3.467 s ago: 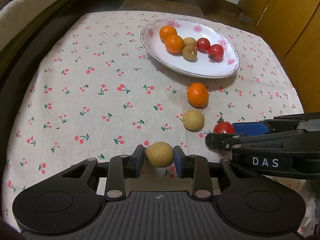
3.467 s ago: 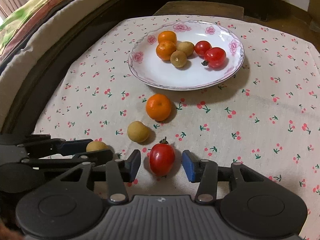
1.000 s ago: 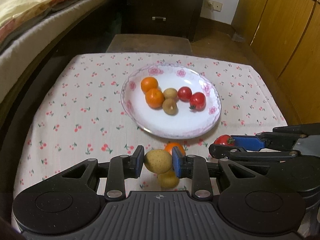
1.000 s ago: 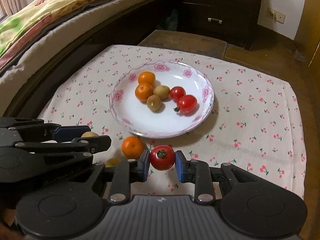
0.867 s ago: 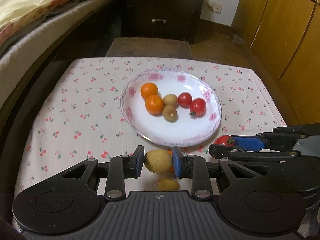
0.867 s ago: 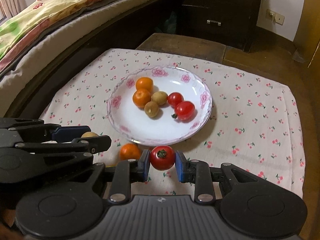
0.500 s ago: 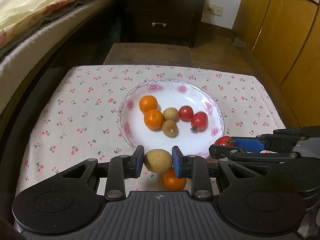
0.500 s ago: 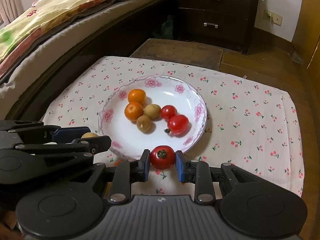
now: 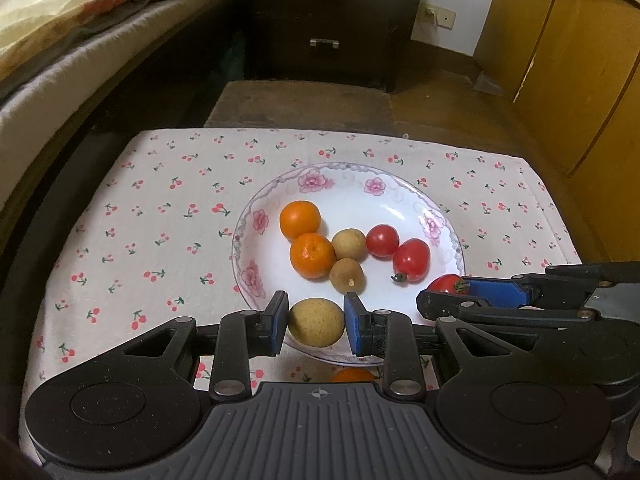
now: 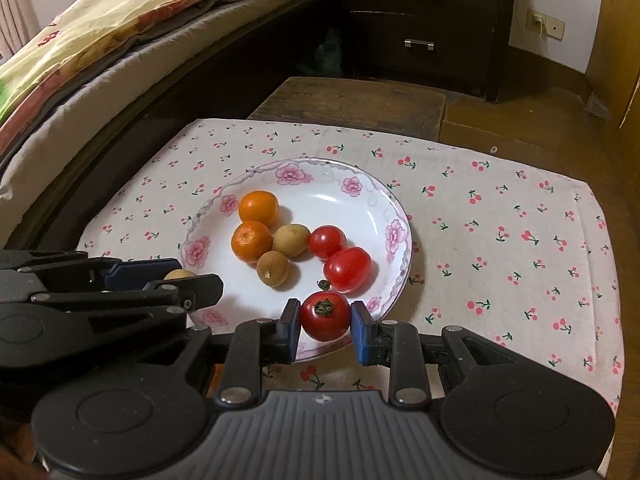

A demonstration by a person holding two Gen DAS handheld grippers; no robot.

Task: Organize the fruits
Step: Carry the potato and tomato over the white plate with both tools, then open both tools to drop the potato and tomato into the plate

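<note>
My left gripper (image 9: 316, 322) is shut on a tan round longan (image 9: 316, 322) and holds it above the near rim of the white flowered plate (image 9: 256, 252). My right gripper (image 10: 325, 322) is shut on a red tomato (image 10: 325, 321), held above the plate's (image 10: 400, 236) near right rim. The plate holds two oranges (image 9: 300, 220), two longans (image 9: 347, 276) and two tomatoes (image 9: 412, 260). One orange (image 9: 352, 376) lies on the cloth below my left gripper, mostly hidden. The right gripper's tomato also shows in the left wrist view (image 9: 446, 282).
The plate sits on a cherry-print tablecloth (image 9: 152, 216). A bed (image 10: 100, 40) runs along the left. A dark drawer chest (image 9: 332, 20) and a wooden stool (image 10: 352, 104) stand behind the table. Wooden cabinets (image 9: 580, 60) are at the right.
Both grippers closed on their fruits, lifted them off the cloth and moved forward to the plate's near rim. The loose orange and longan on the cloth slid under the grippers' view.
</note>
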